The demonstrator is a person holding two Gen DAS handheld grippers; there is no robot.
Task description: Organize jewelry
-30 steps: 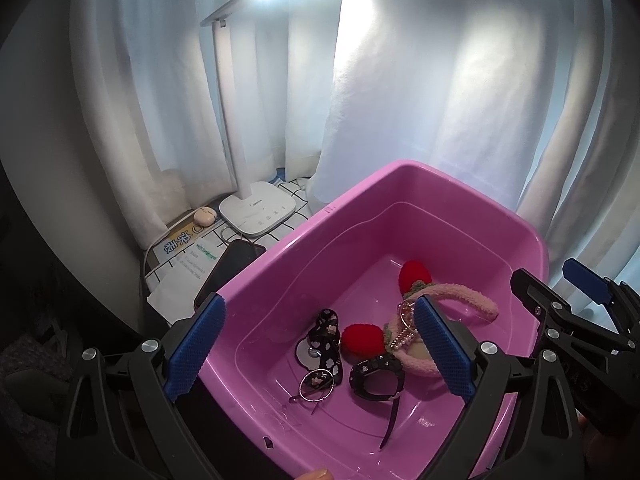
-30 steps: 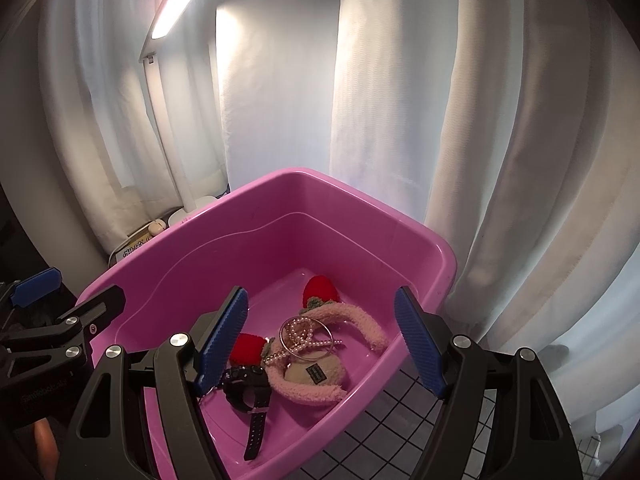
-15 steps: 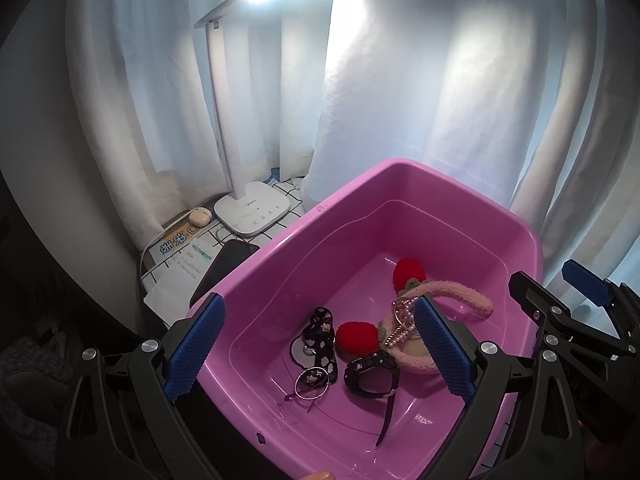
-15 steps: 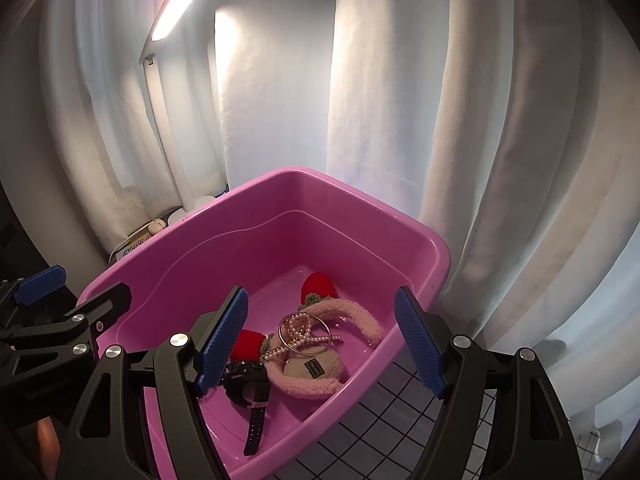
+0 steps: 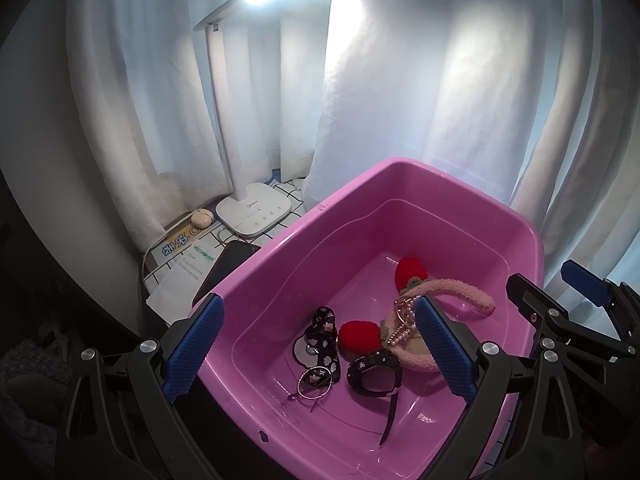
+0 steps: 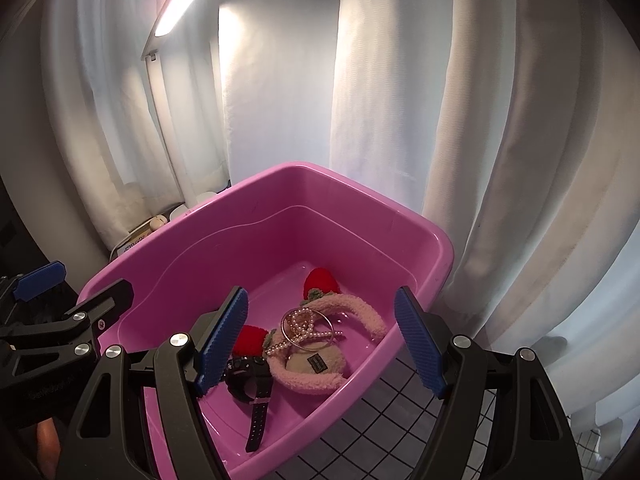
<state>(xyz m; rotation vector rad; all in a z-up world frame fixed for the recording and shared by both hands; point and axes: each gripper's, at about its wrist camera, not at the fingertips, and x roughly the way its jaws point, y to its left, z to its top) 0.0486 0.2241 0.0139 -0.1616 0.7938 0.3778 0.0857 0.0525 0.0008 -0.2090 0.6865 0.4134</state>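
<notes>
Two wide, empty tools, left tool (image 5: 318, 354) and right tool (image 6: 320, 342), above pink tub (image 6: 434, 276) on gridded tabletop (image 6: 384, 426).

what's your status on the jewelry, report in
Left tool and right tool open, empty, above pink tub. Pearl necklace, headband, watch inside. Nothing blocking.

Grid-patterned tabletop (image 6: 384, 412); pink tub (image 5: 532, 240), white lamp base (image 5: 256, 210), dark phone (image 5: 226, 266), leaflets (image 5: 180, 276)
</notes>
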